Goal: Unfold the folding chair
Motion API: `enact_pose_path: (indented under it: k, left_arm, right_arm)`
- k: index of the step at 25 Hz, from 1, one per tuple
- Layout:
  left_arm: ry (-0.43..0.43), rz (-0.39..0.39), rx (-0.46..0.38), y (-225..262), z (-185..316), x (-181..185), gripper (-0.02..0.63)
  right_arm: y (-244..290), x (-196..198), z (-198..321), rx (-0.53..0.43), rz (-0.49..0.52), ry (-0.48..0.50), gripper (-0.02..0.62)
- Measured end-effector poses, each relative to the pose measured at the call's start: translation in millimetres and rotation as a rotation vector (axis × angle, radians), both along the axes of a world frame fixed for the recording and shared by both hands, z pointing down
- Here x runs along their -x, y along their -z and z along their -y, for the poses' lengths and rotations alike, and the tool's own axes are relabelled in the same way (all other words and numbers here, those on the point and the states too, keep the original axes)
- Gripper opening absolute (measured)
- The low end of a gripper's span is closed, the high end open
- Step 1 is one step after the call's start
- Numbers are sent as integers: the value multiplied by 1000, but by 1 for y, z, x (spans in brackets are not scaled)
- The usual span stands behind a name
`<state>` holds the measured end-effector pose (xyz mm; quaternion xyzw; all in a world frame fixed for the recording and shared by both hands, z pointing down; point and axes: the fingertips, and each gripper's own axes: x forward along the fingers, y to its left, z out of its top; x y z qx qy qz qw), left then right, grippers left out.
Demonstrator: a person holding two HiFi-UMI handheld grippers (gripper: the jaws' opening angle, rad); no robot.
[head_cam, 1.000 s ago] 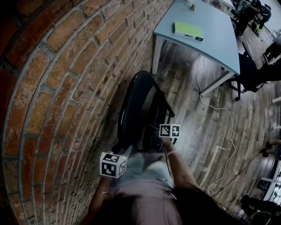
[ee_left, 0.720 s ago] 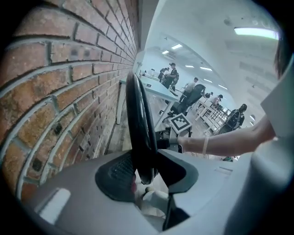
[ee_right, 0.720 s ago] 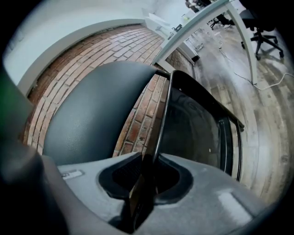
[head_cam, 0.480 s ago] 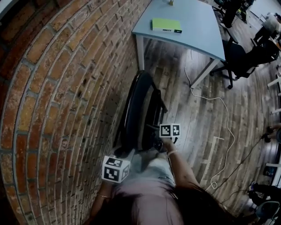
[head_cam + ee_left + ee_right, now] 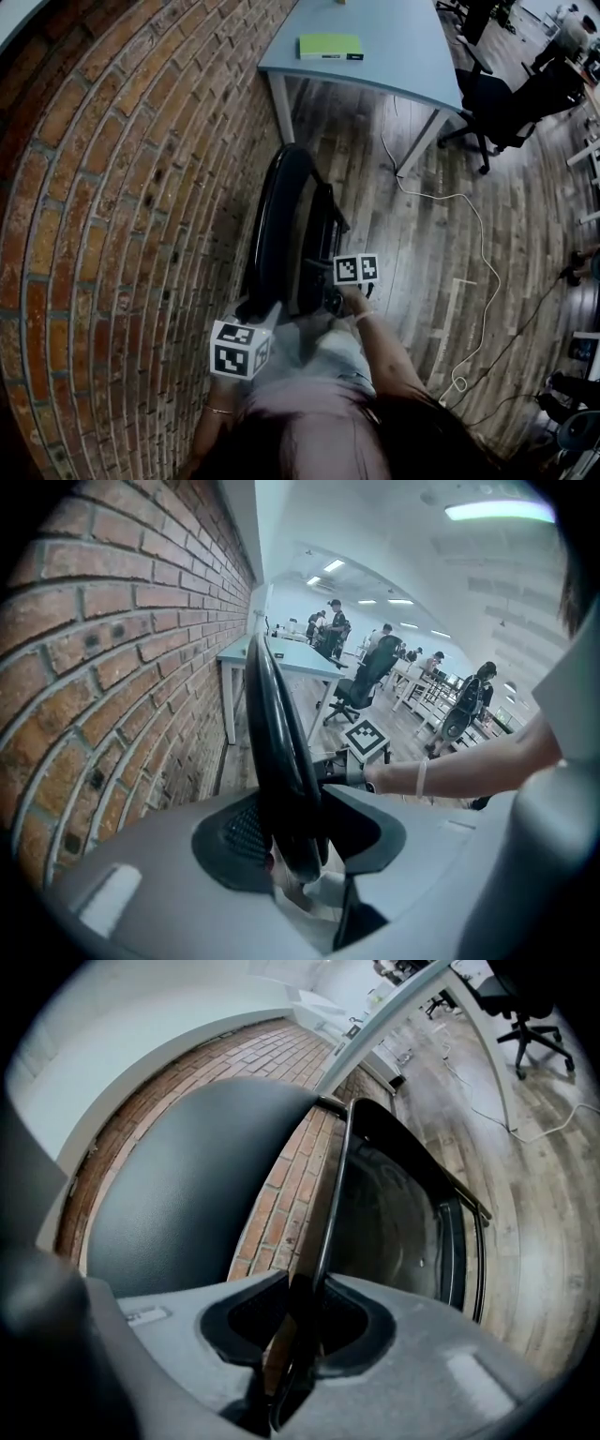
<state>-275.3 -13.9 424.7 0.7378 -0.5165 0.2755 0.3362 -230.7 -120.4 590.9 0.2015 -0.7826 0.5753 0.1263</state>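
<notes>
The left gripper (image 5: 298, 841), jaws opening around the black metal folding chair (image 5: 281, 225), should firm up while the right gripper (image 5: 298, 1326), clamped on its frame, pulls from the red brick wall (image 5: 122, 187).

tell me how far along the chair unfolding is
Done: both grippers have hold of the folding chair beside the brick wall. In hand: the left gripper is on the backrest rim, jaws opening slightly; the right gripper pinches the thin seat frame. Left: only a narrow gap shows between backrest and seat, so the spreading remains.
</notes>
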Motion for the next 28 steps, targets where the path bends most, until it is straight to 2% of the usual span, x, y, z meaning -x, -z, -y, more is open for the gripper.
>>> enact_pose_path:
  k: [13,28]
  left_arm:
    - [-17,-35,-33,4,6,-9,141]
    - [45,-31,25,-15,6,18,147]
  right_arm:
    - [6,-36,-1,3,38,9,84]
    - [-2,-90,-2,27,21,-24,110]
